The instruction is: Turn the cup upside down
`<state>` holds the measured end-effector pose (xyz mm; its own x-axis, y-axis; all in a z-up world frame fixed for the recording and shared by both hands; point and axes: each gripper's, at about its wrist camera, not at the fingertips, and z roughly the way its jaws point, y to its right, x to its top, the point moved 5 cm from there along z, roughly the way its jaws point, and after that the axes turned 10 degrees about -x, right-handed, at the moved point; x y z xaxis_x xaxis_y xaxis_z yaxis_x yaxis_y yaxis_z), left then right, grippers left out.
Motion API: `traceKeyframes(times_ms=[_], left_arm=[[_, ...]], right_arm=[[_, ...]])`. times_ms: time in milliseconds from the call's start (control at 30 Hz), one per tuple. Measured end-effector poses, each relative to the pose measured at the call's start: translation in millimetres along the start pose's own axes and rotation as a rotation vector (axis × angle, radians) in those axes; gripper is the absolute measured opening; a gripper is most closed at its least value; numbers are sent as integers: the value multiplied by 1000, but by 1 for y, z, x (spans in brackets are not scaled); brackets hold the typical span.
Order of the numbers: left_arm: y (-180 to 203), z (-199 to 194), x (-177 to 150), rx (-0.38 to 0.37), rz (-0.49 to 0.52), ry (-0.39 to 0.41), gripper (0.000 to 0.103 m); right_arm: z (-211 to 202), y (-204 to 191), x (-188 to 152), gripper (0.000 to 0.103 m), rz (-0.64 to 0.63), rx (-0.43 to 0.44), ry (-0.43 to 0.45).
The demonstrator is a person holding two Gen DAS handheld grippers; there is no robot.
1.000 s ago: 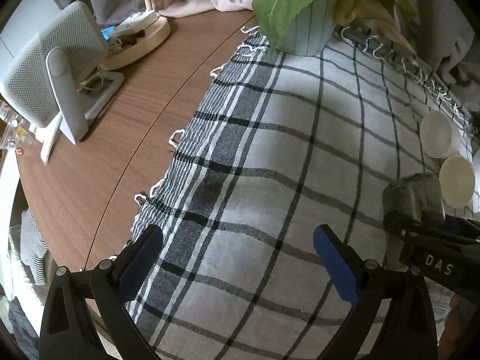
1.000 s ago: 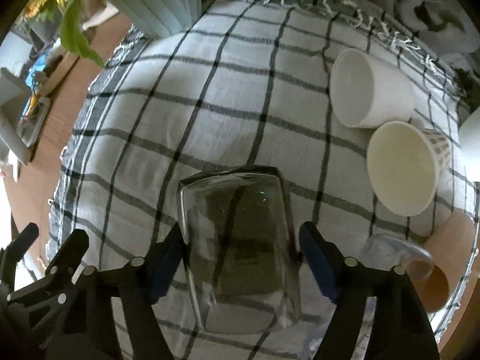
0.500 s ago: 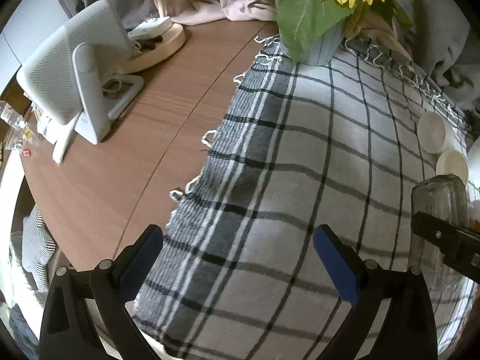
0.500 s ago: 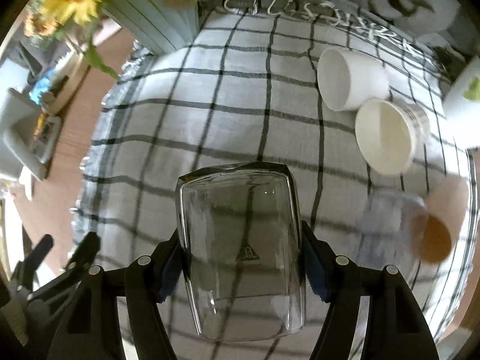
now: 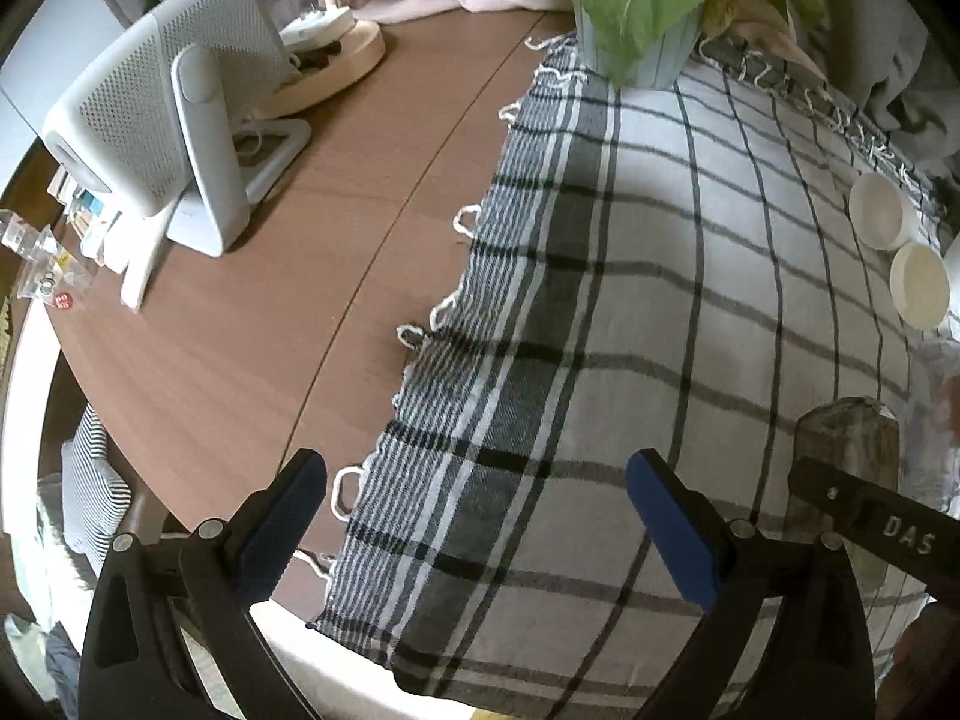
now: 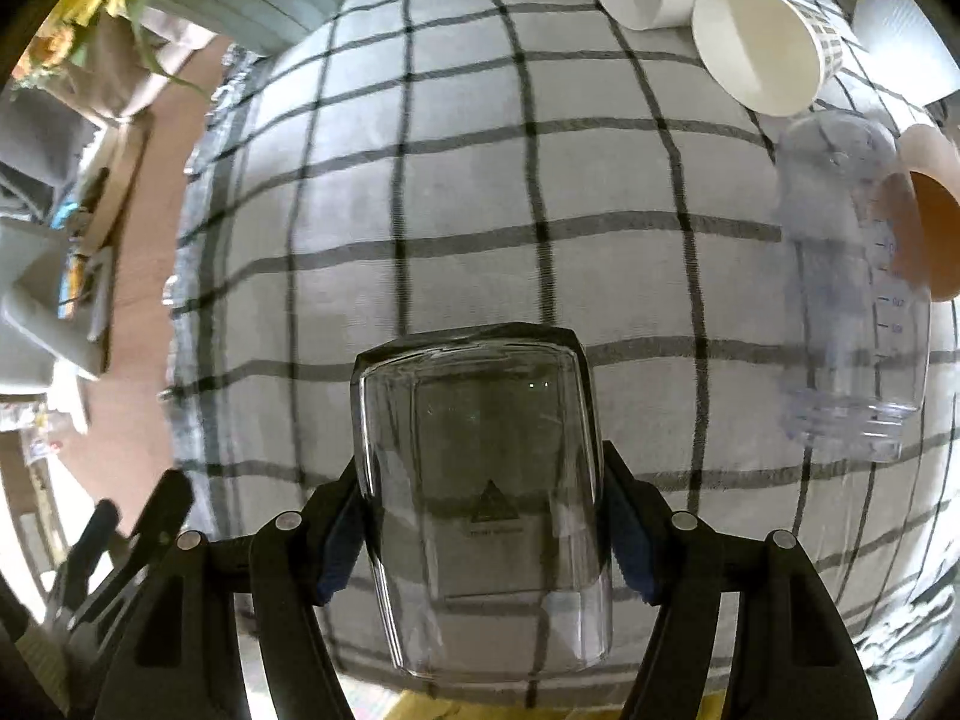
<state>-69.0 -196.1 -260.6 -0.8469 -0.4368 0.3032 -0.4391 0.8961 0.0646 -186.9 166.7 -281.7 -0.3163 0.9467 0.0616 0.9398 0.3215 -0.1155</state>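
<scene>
A clear glass cup [image 6: 480, 492] is held between the blue pads of my right gripper [image 6: 483, 546], which is shut on it above the checked cloth [image 6: 540, 192]. The cup's thick base points away from the camera. In the left wrist view the same cup [image 5: 846, 456] shows at the right edge, clamped in the right gripper's black finger. My left gripper [image 5: 477, 516] is open and empty, over the cloth's left edge near the table's front.
Two white paper cups [image 6: 690, 6] lie on their sides at the far right of the cloth. A clear plastic bottle [image 6: 852, 300] and a brown-lined cup [image 6: 924, 228] lie at the right. A sunflower pot [image 5: 636, 30], a white speaker [image 5: 162, 120] and a wooden tray [image 5: 330, 60] stand on the table.
My right gripper has risen with the glass cup, which now looks farther above the cloth. My left gripper has pulled back and up, showing more of the table.
</scene>
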Motion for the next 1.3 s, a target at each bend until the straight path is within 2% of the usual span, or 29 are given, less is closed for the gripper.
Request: traceKeyframes(times_ms=[233, 367, 433, 600, 767, 933, 1133, 1233, 1300], left_arm=[[5, 4, -2, 19, 5, -20, 102], [7, -1, -2, 15, -9, -17, 102], [12, -9, -1, 9, -7, -1, 102], [40, -31, 2, -26, 21, 40, 102], [87, -46, 5, -103, 96, 51, 102], [134, -34, 10, -160, 118, 1, 102], [166, -2, 15, -181, 120, -104, 98], [176, 16, 16, -167, 125, -164, 92], [180, 25, 17, -160, 120, -188, 92]], right_arm=[[8, -6, -4, 69, -12, -27, -4], [-1, -6, -6, 72, -14, -9, 25], [-17, -3, -8, 72, -12, 7, 69], [-88, 22, -8, 81, -4, 23, 288], [-117, 67, 2, 81, 73, -4, 375], [-119, 110, -7, 81, 144, -29, 379], [-106, 152, -12, 81, 238, -50, 344], [-97, 163, -12, 81, 261, -43, 323], [-93, 168, -12, 81, 273, -37, 309]])
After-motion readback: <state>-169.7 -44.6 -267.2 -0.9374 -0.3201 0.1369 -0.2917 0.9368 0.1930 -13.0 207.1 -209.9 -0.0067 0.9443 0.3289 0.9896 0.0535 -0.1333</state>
